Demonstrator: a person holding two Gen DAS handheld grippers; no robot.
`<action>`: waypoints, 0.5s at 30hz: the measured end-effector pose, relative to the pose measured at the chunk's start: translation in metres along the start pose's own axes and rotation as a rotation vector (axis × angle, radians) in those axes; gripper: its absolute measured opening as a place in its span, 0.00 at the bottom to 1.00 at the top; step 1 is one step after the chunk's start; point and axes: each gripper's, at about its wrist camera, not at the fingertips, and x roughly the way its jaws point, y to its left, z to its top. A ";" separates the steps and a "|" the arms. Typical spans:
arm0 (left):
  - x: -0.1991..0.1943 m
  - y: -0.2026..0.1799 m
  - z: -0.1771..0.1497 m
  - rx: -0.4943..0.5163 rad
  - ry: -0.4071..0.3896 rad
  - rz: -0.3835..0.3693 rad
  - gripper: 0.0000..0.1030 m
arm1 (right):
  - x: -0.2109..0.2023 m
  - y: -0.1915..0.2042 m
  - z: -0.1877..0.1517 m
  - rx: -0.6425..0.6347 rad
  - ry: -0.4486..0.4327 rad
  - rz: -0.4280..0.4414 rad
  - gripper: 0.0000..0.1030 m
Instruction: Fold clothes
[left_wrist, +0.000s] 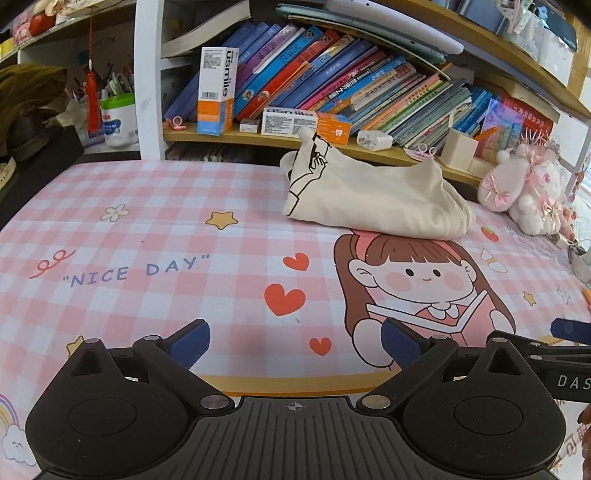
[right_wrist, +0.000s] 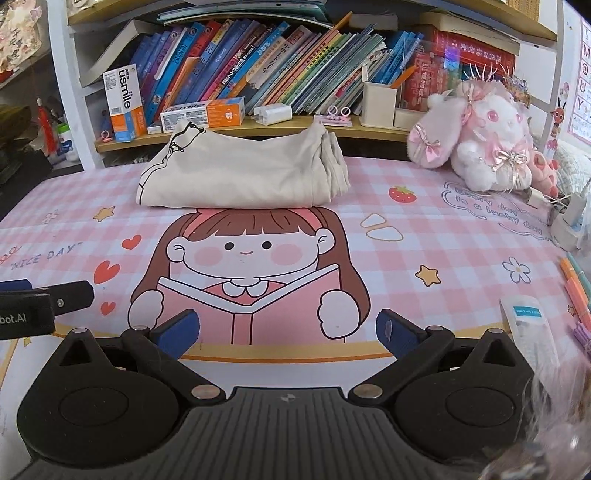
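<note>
Right wrist view: folded garment (right_wrist: 240, 170) against bookshelf (right_wrist: 258, 131), plush toy (right_wrist: 484, 144) beside; both tongs (right_wrist: 288, 330) (left_wrist: 295, 343) wide, empty.

The other gripper (right_wrist: 22, 302) is cut off by the frame edge.

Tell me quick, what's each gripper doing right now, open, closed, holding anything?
Left gripper: open, holding nothing.
Right gripper: open, holding nothing; the folded cream garment lies apart on the mat.
</note>
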 end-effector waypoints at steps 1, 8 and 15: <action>0.000 0.000 0.000 -0.004 -0.001 0.001 0.98 | 0.000 0.000 0.000 0.000 0.000 -0.001 1.00; 0.000 -0.001 0.000 -0.006 -0.008 0.005 0.98 | 0.002 0.001 0.000 -0.004 0.003 0.010 1.00; -0.001 -0.004 -0.001 0.005 -0.011 -0.009 0.98 | 0.001 0.002 0.000 -0.001 0.002 0.016 1.00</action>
